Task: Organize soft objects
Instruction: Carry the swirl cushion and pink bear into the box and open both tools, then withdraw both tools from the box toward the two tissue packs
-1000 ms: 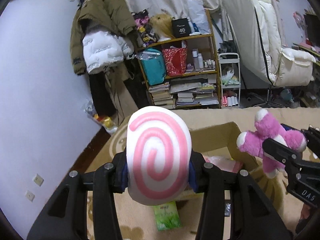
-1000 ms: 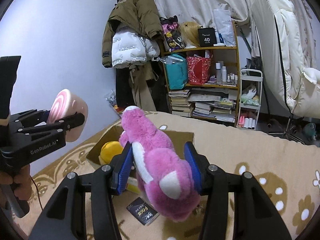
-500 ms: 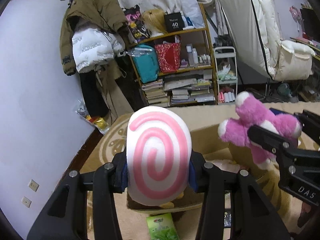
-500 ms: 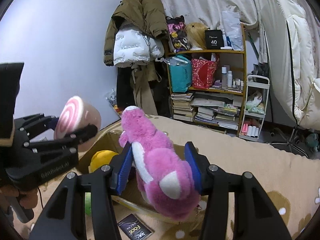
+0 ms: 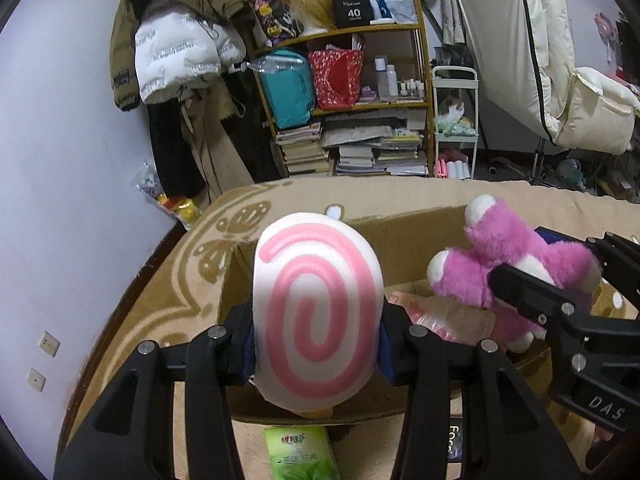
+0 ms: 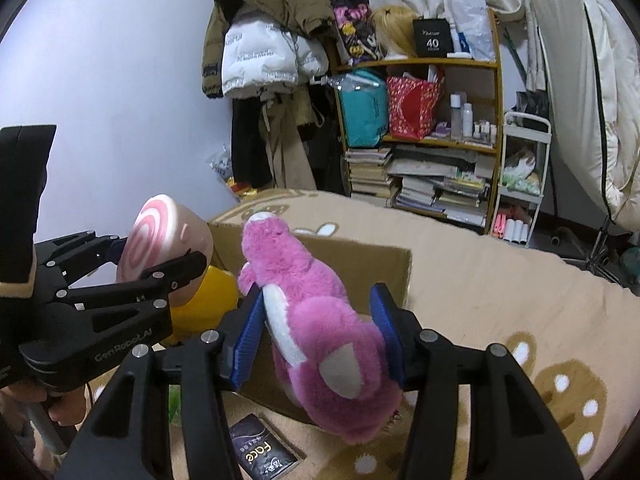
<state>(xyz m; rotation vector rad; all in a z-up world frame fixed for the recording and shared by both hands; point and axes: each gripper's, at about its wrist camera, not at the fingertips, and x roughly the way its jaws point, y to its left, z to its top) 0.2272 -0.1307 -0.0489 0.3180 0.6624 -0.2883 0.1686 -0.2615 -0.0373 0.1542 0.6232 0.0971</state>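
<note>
Left wrist view: the left gripper (image 5: 316, 344) clamps the swirl cushion (image 5: 318, 312) over the cardboard box (image 5: 404, 224); pink plush (image 5: 508, 264) at 3 o'clock.

Right wrist view: the right gripper (image 6: 320, 340) fingers (image 6: 248, 332) squeeze the plush above the box's 5 o'clock corner.

The left gripper (image 5: 316, 344) pointed forward and slightly downward, its blue-padded fingers (image 5: 245, 350) pressed against both sides of a swirl-patterned plush cushion (image 5: 318, 312). The right gripper (image 6: 320, 332), just to its right and level with it, was clamped around the body of a pink plush bear (image 6: 316, 328), with its blue pads (image 6: 249, 336) sunk into the fur. At the lower left of the right wrist view, the person's left hand (image 6: 52, 410) gripped the left gripper's handle.
</note>
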